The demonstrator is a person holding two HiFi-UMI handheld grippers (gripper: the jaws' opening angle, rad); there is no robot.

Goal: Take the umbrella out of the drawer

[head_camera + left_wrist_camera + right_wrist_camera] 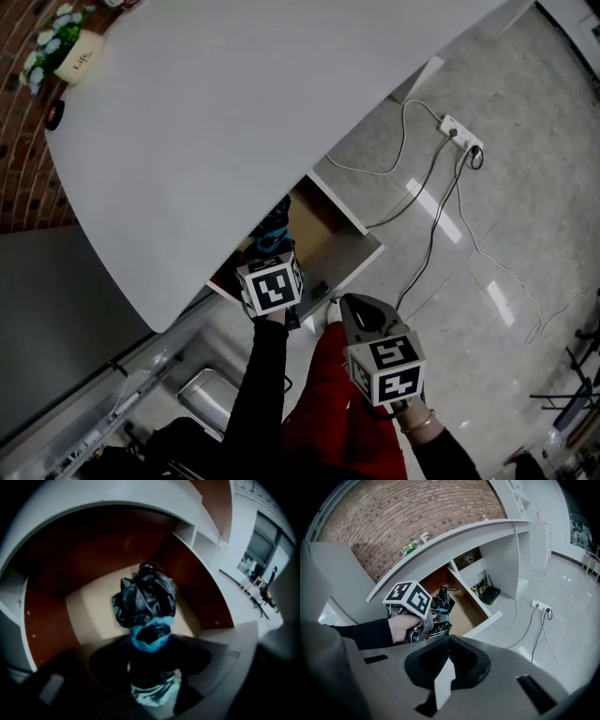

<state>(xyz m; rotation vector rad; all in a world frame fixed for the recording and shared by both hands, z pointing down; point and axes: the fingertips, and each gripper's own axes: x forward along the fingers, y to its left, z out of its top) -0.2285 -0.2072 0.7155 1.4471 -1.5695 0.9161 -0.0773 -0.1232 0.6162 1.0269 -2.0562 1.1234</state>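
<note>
Left hand-held gripper [149, 641] is clamped on the umbrella [145, 597]. Its dark jaws are squeezed in from both sides right at the blue strap [149, 637] that wraps the folded canopy.

The umbrella's long axis runs straight out ahead of that hand-held gripper, in line with the jaws. The bundled end and a small round dark cap point away from it, toward the back of the open drawer [93, 606]. It's a compact folding one with crinkly, shiny black fabric, bunched up fat past the strap. There's a pale teal patch closer in behind the jaws, and I can't tell what that bit is.

The drawer's tan floor sits below and beyond the umbrella, with reddish-brown walls on either side of the hand-held gripper. I can't tell whether the far tip touches the floor or hangs just above it.

From the head view, the umbrella [274, 230] pokes forward from the marker cube [272, 286] over the front part of the drawer [323, 234], just under the edge of the white tabletop [234, 112].

Right hand-held gripper [449, 641] has its jaws pressed together with nothing in them. It's held back, near the left one but apart from it, and aimed at it. In its view you can see the hand [401, 627] wrapped around the left hand-held gripper, with the umbrella [440, 603] sticking out past the cube toward the drawer. A white power strip [539, 605] lies on the floor well off to its right.
</note>
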